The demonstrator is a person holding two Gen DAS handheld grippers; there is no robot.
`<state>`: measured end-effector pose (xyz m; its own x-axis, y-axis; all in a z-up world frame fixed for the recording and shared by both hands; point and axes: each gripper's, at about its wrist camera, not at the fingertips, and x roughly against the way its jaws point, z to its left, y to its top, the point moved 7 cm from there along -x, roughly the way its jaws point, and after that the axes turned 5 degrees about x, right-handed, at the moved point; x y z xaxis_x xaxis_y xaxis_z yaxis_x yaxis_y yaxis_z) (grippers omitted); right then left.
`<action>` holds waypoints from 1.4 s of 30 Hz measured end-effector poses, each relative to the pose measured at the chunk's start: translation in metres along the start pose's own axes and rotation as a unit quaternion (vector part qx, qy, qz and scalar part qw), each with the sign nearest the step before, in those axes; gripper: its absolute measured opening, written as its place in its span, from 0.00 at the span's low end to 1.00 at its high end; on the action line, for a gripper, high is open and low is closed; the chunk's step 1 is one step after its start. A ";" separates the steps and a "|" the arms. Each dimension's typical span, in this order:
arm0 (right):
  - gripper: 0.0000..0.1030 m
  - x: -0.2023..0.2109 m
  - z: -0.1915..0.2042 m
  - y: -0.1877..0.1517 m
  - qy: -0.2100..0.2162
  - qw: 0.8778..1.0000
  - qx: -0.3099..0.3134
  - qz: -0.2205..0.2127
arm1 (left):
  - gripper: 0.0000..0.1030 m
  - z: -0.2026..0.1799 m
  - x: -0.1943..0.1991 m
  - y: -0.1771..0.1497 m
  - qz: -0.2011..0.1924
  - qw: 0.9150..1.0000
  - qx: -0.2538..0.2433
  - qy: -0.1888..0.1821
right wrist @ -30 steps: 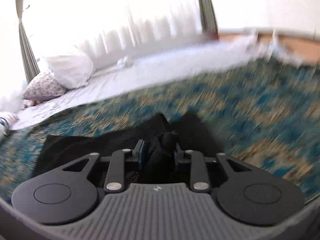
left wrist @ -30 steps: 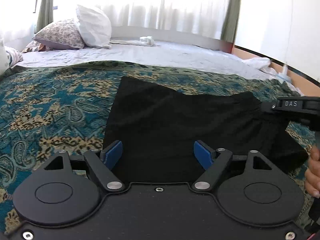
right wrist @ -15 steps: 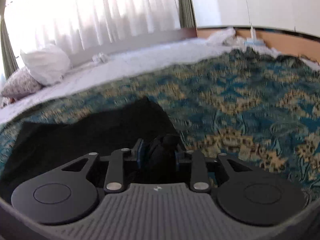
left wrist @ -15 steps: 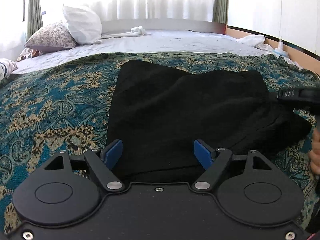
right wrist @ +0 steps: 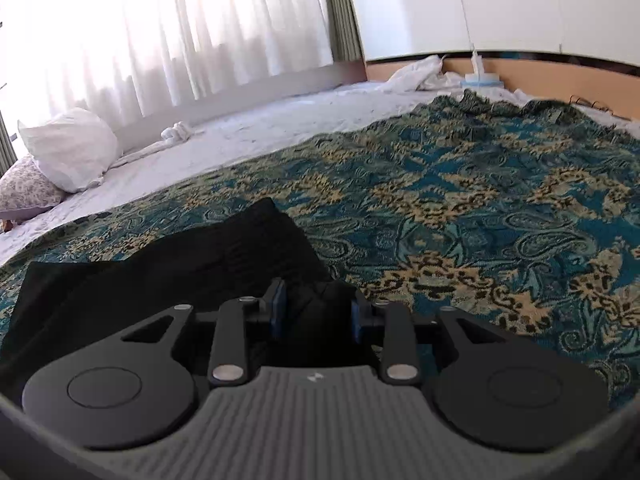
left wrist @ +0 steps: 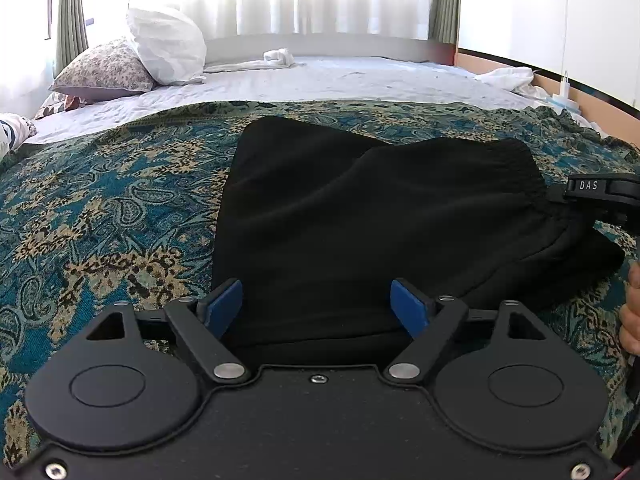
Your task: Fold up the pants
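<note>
Two grippers are seen over black pants [left wrist: 360,216] that lie folded on a teal paisley blanket [left wrist: 100,216] spread across a bed. In the left wrist view, the pants fill the centre of the frame, with the gathered waistband toward the right. The left gripper [left wrist: 318,306] is shown at the lower middle with its jaws spread wide over the near edge of the fabric; the blue pads [left wrist: 224,304] are not pressed on the cloth. The right gripper [right wrist: 318,314] is seen in its own view at the lower centre, its jaws narrowed on a bunched corner of the pants, which is clamped between them. A hand [left wrist: 632,312] is visible at the right edge of the left view. Two pillows [left wrist: 164,46] are seen in the upper left, against a curtained window [right wrist: 160,28].
</note>
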<state>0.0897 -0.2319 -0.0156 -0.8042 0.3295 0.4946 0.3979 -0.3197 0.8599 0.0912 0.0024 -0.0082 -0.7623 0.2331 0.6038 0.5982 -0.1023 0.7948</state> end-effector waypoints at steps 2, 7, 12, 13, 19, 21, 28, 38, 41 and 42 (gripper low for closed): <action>0.36 0.002 -0.002 0.000 -0.011 1.000 -0.001 -0.007 | 0.80 0.000 0.000 0.000 -0.001 1.000 -0.002 -0.003; 0.50 -0.001 -0.005 0.003 -0.023 1.000 -0.006 0.012 | 0.80 0.000 -0.001 -0.001 -0.001 1.000 -0.005 -0.004; 0.70 0.027 -0.001 0.014 -0.078 0.995 0.044 -0.046 | 0.80 0.001 0.001 -0.001 0.002 1.000 -0.002 -0.010; 0.71 0.035 0.002 0.016 -0.080 0.993 0.055 -0.064 | 0.80 0.001 0.002 0.000 0.004 1.000 0.000 -0.012; 0.73 0.065 0.054 0.015 0.047 0.984 0.141 -0.101 | 0.45 0.013 0.018 0.030 -0.009 0.998 0.026 -0.048; 0.70 0.067 0.077 0.004 0.103 0.978 0.165 -0.080 | 0.35 0.018 0.016 0.046 -0.008 0.999 0.023 -0.042; 0.61 0.044 0.137 -0.051 0.182 0.953 0.241 0.021 | 0.33 0.023 -0.028 0.087 0.021 0.999 -0.015 -0.022; 0.63 0.043 0.139 -0.054 0.185 0.951 0.246 0.008 | 0.34 0.029 -0.129 0.113 0.068 0.997 -0.015 0.026; 0.63 0.044 0.137 -0.056 0.191 0.952 0.240 0.006 | 0.41 0.035 -0.143 0.128 0.058 0.997 -0.004 0.047; 0.63 0.044 0.137 -0.055 0.193 0.952 0.237 0.007 | 0.43 0.038 -0.149 0.131 0.055 0.997 -0.001 0.053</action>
<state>0.0928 -0.0782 -0.0244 -0.8638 -0.0524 0.5012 0.4900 0.1447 0.8596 0.2922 -0.0088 0.0035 -0.7136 0.1162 0.6908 0.6797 -0.1240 0.7230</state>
